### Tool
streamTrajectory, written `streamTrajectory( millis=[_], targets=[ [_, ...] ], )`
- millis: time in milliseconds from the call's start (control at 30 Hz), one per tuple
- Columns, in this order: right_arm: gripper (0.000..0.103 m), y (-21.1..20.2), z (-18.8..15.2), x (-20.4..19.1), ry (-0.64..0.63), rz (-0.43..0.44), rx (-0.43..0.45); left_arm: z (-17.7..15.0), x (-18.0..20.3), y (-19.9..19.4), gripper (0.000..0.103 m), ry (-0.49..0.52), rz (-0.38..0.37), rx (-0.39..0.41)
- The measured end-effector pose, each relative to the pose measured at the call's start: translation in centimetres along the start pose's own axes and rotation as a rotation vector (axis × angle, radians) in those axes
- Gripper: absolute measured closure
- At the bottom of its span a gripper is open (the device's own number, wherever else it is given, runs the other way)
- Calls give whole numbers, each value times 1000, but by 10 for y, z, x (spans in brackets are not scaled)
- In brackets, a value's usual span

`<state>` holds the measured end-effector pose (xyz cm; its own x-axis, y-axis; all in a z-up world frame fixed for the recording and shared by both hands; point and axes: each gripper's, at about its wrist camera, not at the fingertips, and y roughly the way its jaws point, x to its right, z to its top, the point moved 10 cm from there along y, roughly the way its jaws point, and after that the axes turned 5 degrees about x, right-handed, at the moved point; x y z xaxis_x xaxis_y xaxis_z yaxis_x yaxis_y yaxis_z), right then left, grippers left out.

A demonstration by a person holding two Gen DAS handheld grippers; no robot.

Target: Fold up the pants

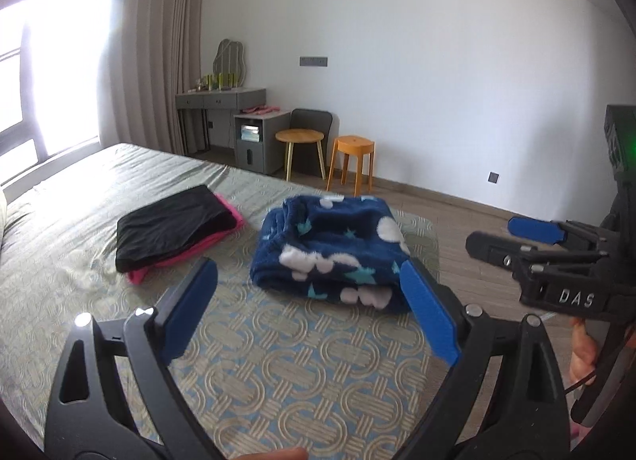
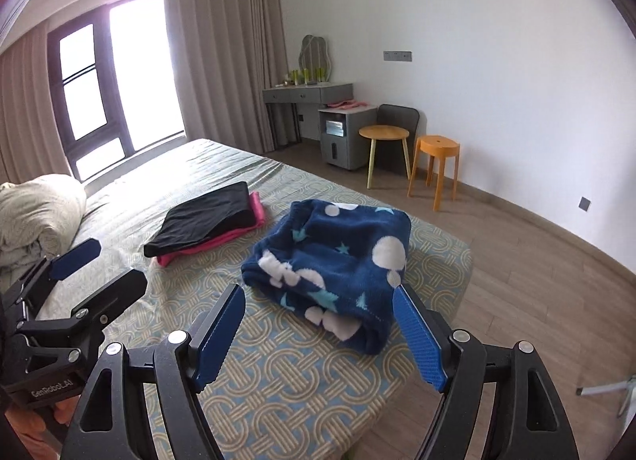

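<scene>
Folded navy fleece pants (image 1: pixel 334 249) with white clouds and teal stars lie in a compact bundle near the bed's foot corner; they also show in the right wrist view (image 2: pixel 338 265). My left gripper (image 1: pixel 310 273) is open and empty, held just in front of the bundle, its right pad near the bundle's near corner. My right gripper (image 2: pixel 318 297) is open and empty, just short of the bundle's near edge. Each gripper shows in the other's view: the right gripper (image 1: pixel 497 233) and the left gripper (image 2: pixel 107 261).
A folded black and pink stack (image 1: pixel 175 229) lies left of the pants on the patterned bed cover (image 1: pixel 278 372). A rolled cream duvet (image 2: pixel 35 213) sits at far left. Beyond the bed stand a wooden side table (image 1: pixel 300 138), an orange stool (image 1: pixel 351 150) and a grey desk (image 1: pixel 222 98).
</scene>
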<state>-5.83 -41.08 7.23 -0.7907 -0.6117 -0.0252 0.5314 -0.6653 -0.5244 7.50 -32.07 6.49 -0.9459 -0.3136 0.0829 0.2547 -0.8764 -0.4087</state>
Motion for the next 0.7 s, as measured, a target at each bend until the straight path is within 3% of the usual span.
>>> streamTrajectory(
  millis=[167, 700],
  targets=[
    [24, -12, -15, 2, 12, -27, -12, -19, 8, -13, 10, -9, -13, -19],
    [24, -4, -31, -1, 2, -8, -48, -19, 0, -21, 10, -17, 39, 0]
  ],
)
